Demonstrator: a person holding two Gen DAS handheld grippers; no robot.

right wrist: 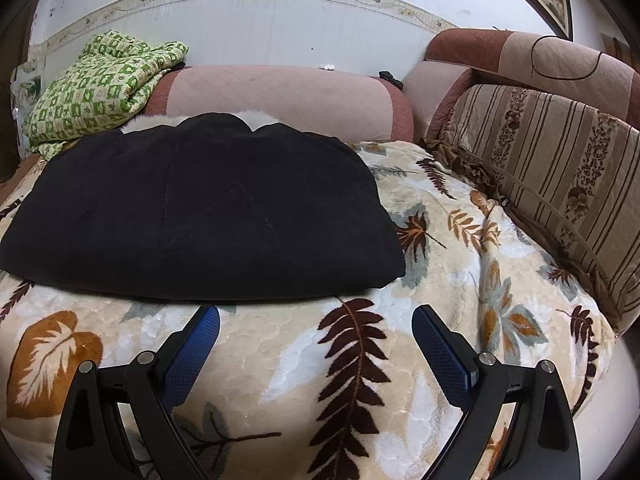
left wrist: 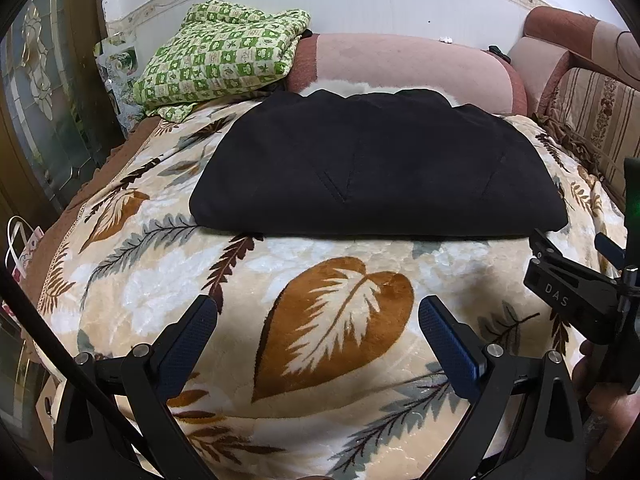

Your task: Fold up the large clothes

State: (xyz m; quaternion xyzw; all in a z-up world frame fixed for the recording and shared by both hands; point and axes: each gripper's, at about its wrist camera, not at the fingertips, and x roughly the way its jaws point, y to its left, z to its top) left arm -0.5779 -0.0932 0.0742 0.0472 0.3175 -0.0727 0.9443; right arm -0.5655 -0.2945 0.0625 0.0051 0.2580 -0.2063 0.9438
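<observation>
A large black garment [left wrist: 372, 168] lies folded into a broad flat bundle on the leaf-patterned blanket [left wrist: 336, 320]. White fluffy lining shows at its far edge. My left gripper [left wrist: 318, 312] hovers open over the blanket, a short way in front of the garment's near edge, with nothing between its blue pads. In the right wrist view the same black garment [right wrist: 192, 208] fills the left middle. My right gripper [right wrist: 316, 320] is open too, its left fingertip just short of the garment's near hem. The right gripper's body [left wrist: 576, 292] shows at the right edge of the left wrist view.
A green checked quilt [left wrist: 224, 52] is heaped at the back left against a pink and brown sofa arm [left wrist: 400, 60]. A striped cushion [right wrist: 552, 184] lines the right side. A glass-panelled door [left wrist: 44, 92] stands at the left, with a small bag [left wrist: 24, 248] below it.
</observation>
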